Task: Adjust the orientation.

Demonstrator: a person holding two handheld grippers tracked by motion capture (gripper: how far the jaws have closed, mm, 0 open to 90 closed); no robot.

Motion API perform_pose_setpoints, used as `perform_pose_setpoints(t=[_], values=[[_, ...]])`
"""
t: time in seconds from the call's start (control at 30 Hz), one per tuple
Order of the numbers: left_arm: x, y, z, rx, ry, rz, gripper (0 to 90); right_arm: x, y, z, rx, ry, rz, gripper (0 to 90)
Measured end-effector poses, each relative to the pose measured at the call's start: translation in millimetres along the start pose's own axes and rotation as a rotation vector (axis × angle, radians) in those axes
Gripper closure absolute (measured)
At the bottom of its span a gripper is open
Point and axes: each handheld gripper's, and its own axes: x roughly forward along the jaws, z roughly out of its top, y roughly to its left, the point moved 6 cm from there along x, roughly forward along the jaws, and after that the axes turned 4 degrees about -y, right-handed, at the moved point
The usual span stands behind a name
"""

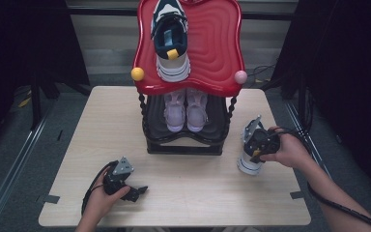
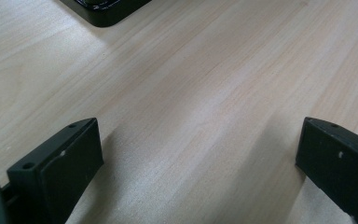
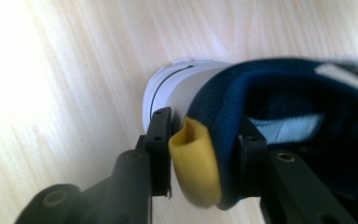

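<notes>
A pale wooden table (image 1: 198, 193) stands between dark curtains, carrying a red-topped shoe rack (image 1: 222, 58). The right tool (image 3: 205, 154) clamps the navy shoe (image 3: 279, 102) by its heel, right of the rack. The left tool (image 2: 200, 158) rests wide open, holding nothing.

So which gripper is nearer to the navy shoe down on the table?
Right. The right gripper is clamped on the heel of the navy shoe, at the yellow pull tab. The left gripper rests open on the table, well apart from it.
</notes>
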Motion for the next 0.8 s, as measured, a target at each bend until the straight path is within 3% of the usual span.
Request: perform_pose_setpoints(t=[0.03,0.1,0.17,0.5,0.57,0.6,0.73,0.77,0.8], values=[[0.0,0.0,0.0,0.000,0.000,-0.001,0.0,-0.7,3.0,0.8,0.019,-0.002,-0.001,66.4],[0.0,0.0,0.0,0.000,0.000,0.000,0.0,-0.7,3.6,0.2,-0.025,-0.012,0.013,67.5],[0.0,0.0,0.0,0.000,0.000,0.000,0.0,-2.7,7.1,-1.4,0.000,0.005,0.019,67.6],[0.0,0.0,0.0,0.000,0.000,-0.002,0.0,-6.5,10.3,-10.2,0.004,0.013,0.052,65.9],[0.0,0.0,0.0,0.000,0.000,-0.002,0.0,-5.8,11.1,-7.7,0.043,0.016,0.060,63.4],[0.2,-0.6,-0.1,-0.007,-0.001,-0.005,0.0,-4.7,10.0,-6.9,0.028,0.015,0.067,63.4],[0.0,0.0,0.0,0.000,0.000,-0.003,0.0,0.3,9.0,-5.1,0.043,0.037,0.078,60.8],[0.0,0.0,0.0,0.000,0.000,0.000,0.0,1.9,12.0,-4.8,0.079,0.058,0.088,61.1],[0.0,0.0,0.0,0.000,0.000,-0.002,0.0,3.8,10.7,-5.6,0.074,0.070,0.085,61.7]])
